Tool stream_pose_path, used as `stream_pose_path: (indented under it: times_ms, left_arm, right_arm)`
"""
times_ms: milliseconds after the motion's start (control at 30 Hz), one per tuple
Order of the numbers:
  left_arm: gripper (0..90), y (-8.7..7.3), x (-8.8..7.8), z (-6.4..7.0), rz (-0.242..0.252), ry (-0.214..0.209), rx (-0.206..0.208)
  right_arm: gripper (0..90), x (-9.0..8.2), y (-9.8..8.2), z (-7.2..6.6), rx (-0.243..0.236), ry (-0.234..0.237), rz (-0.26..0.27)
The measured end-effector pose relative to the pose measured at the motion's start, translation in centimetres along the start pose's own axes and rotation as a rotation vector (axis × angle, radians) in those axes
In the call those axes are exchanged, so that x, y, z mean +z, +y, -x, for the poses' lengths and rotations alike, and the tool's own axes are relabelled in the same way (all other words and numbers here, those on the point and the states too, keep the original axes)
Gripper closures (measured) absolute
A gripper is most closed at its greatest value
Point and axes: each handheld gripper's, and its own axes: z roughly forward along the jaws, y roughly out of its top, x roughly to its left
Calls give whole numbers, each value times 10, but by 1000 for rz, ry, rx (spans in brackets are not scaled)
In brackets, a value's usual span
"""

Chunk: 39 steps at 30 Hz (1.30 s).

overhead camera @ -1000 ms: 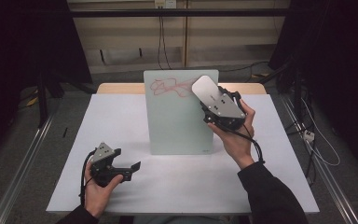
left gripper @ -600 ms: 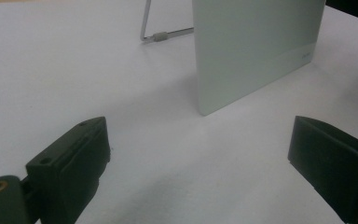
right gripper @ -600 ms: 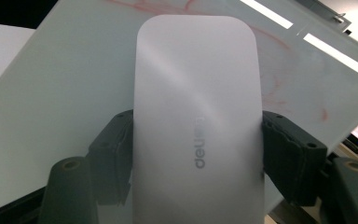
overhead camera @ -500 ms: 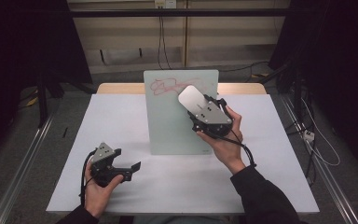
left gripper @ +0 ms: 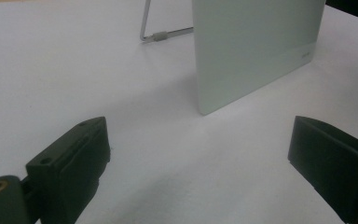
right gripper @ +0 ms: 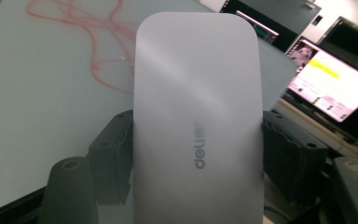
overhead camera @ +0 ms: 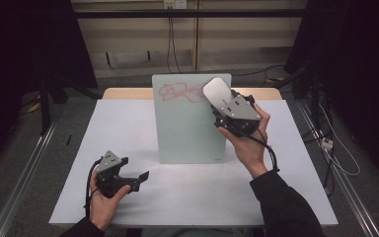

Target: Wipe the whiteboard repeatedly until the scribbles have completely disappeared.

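White eraser [overhead camera: 216, 92] against upright glass board [overhead camera: 187, 128], red scribble [overhead camera: 180, 92].

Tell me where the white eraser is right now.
In the high view, the white eraser sits clamped in the right gripper, against the upper right of the standing board, beside the red scribbles.

The eraser [overhead camera: 216, 92] lies against the upright board's [overhead camera: 187, 128] upper right corner (board stands mid-table [overhead camera: 187, 197]).

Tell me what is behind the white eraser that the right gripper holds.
Behind the white eraser stands the pale green glass board with red scribbles. The eraser covers part of those scribbles, so how far the lines run beneath it cannot be seen.
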Motion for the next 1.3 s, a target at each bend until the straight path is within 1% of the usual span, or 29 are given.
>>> stream_pose_path:
  times_ms: [100,200,267,367,433,600,667,733,767,833,900,967,1000,1100,1167,1200,1300]
  left_arm:
    - [54,0,0,1,3,-1,-2]
    - [54,0,0,0,4,0,-3]
    - [54,0,-1,0,3,-2,-3]
    - [54,0,-1,0,4,-3,-2]
    - [54,0,-1,0,4,-2,-2]
    - [55,0,-1,0,1,-2,-3]
    - [55,0,-1,0,4,-3,-4]
    - [55,0,-1,0,4,-2,-4]
    - [55,0,-1,0,3,-3,-3]
    - [55,0,-1,0,-1,-1,-2]
    - [55,0,-1,0,-1,-1,-1]
    - [55,0,-1,1,1,-1,-2]
    - [55,0,-1,1,-1,-1,-1]
    - [55,0,-1,1,3,-3,-3]
    - [55,0,-1,0,4,-3,-4]
    - [55,0,-1,0,4,-3,-4]
    - [55,0,-1,0,4,-3,-4]
  right_arm:
    - [319,3,-1,-18,-25,44,-8]
    - [319,6,-4,-32,-27,95,-14]
    - [319,6,-5,-36,-30,107,-12]
    - [319,6,-5,-32,-2,125,-9]
    - [319,6,-3,-28,-12,106,-9]
    - [319,2,3,-5,14,51,2]
    - [319,1,5,2,15,23,1]
    - [319,0,6,6,22,8,5]
    - [319,1,6,7,26,1,7]
    - [319,2,6,3,13,-3,3]
    - [319,4,7,-3,23,20,4]
    - [319,5,7,-11,22,27,0]
    - [319,6,7,-16,23,41,-1]
    - [319,9,5,-30,-1,74,-4]
    - [319,11,5,-37,-5,96,-4]
    - [319,12,5,-40,-16,101,-2]
    - [319,13,7,-41,-27,98,-1]
